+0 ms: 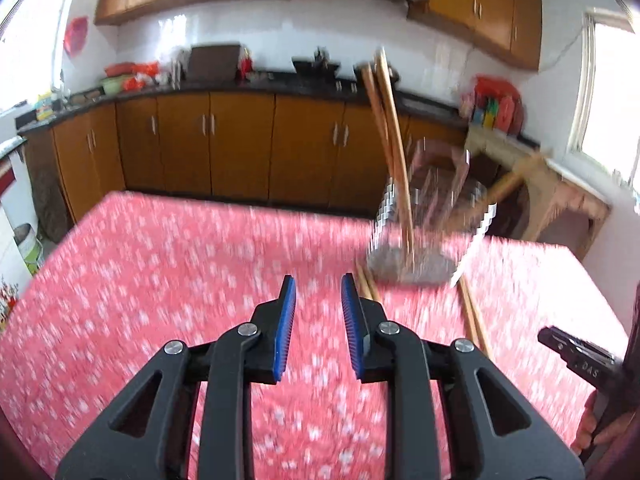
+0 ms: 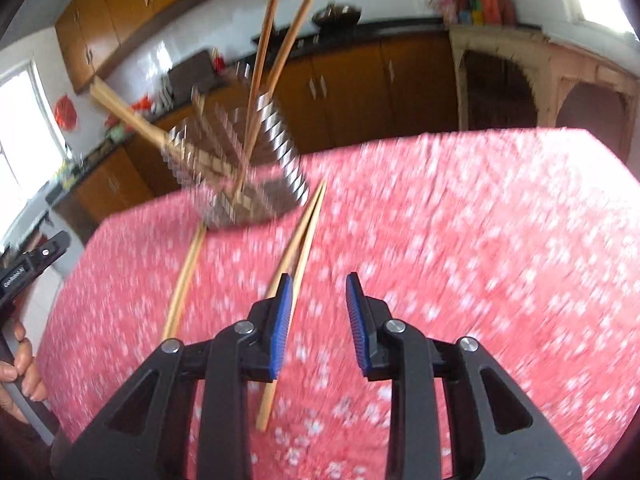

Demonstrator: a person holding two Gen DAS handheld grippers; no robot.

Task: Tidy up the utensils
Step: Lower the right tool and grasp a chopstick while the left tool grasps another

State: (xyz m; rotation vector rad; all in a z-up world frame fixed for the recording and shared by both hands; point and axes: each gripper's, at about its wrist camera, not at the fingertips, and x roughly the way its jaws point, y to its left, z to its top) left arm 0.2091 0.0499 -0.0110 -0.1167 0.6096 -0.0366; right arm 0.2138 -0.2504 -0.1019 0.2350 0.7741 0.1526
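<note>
While both views are smeared by blur, the layout still reads: a bench covered in a red cloth with small white flowers [image 1: 168, 280] fills the lower half of each frame, and a shiny metal wire utensil holder [image 1: 428, 224] stands on it at centre right of the left wrist view and at upper left of centre in the right wrist view [image 2: 240, 168]. Two long wooden chopsticks [image 1: 390, 128] stand tilted inside the holder, their tips rising above its rim, and a wooden handle [image 1: 516, 178] juts from its side. More loose wooden chopsticks [image 2: 298, 248] lie flat on the cloth just below the holder, with another pair [image 2: 186, 276] to their left. At bottom centre, the left gripper [image 1: 318, 292] has its blue-padded fingers parted with nothing between them. Likewise the right gripper [image 2: 318, 290] is spread apart and empty, its left pad overlapping the loose chopsticks in the picture; whether it touches them cannot be told.
</note>
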